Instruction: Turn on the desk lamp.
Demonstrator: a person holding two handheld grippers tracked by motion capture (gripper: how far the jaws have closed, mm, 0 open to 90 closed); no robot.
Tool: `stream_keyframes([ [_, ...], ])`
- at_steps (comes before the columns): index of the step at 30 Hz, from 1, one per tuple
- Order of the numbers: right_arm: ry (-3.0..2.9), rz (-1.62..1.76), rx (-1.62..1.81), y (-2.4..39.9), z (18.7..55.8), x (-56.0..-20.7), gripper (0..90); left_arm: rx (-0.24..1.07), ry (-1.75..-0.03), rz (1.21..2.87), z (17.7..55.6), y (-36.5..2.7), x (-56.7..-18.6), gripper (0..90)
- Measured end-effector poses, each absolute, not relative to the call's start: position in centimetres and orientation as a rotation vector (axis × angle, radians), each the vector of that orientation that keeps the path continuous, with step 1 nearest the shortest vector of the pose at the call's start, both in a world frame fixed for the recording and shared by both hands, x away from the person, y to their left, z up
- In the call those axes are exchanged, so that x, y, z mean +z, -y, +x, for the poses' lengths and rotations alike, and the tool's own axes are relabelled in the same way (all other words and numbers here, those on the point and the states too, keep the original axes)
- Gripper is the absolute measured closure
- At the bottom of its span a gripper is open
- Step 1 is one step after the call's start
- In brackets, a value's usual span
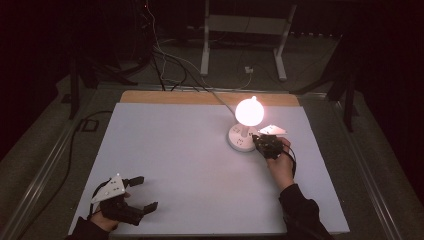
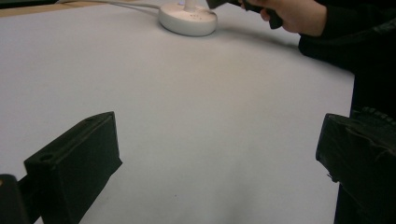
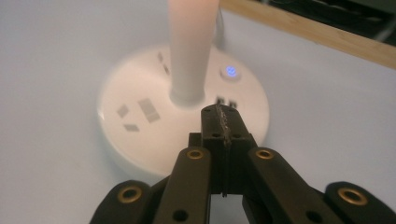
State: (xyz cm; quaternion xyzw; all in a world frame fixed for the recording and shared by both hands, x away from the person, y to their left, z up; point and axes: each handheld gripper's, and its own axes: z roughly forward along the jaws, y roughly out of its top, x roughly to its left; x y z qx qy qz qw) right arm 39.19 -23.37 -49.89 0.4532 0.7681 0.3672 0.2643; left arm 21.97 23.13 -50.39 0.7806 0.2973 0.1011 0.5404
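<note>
A lit lamp with a glowing round bulb (image 1: 249, 111) stands on a round white base (image 1: 240, 138) with sockets, right of the table's middle. In the right gripper view the white stem (image 3: 189, 51) rises from the base (image 3: 140, 116), and a small blue light (image 3: 229, 71) glows on the base. My right gripper (image 3: 220, 112) is shut with nothing between its jaws, its tips over the base just beside the stem; the high view has this gripper (image 1: 258, 141) at the base's right edge. My left gripper (image 1: 143, 192) rests open at the table's near left corner, its jaws wide apart over bare table (image 2: 210, 140).
The white table top (image 1: 175, 150) has a wooden strip (image 1: 165, 97) along its far edge. A white cable (image 1: 220, 100) runs from the lamp base off the far edge. Dark floor, cables and a white stand (image 1: 242, 25) lie beyond the table.
</note>
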Motion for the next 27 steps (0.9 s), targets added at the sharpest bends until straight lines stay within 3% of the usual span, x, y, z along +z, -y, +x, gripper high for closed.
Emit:
stream_keyframes([
  [2,-2.066,1.234,1.041,23.7,39.2,-49.2,88.2,0.240,-0.709,1.852,22.0,-23.2,-50.4,0.2],
  [6,-2.073,1.182,1.143,23.7,38.9,-48.3,60.9,0.242,-0.705,1.854,22.0,-23.1,-50.4,0.2],
  [7,-2.073,1.182,1.143,23.7,38.9,-48.3,60.9,0.241,-0.706,1.854,22.0,-23.1,-50.4,0.2],
  [14,-2.089,1.161,1.202,23.5,38.6,-47.2,38.7,0.243,-0.706,1.852,22.0,-23.2,-50.3,0.3],
  [17,-2.088,1.174,1.187,23.5,38.3,-47.0,23.9,0.244,-0.703,1.853,21.9,-23.2,-50.3,0.3],
  [23,-2.150,1.185,1.255,24.1,37.8,-47.0,2.7,0.244,-0.701,1.854,21.9,-23.2,-50.3,0.2],
  [27,-2.167,1.190,1.312,24.8,37.1,-46.7,0.0,0.244,-0.703,1.853,22.0,-23.2,-50.3,0.2],
])
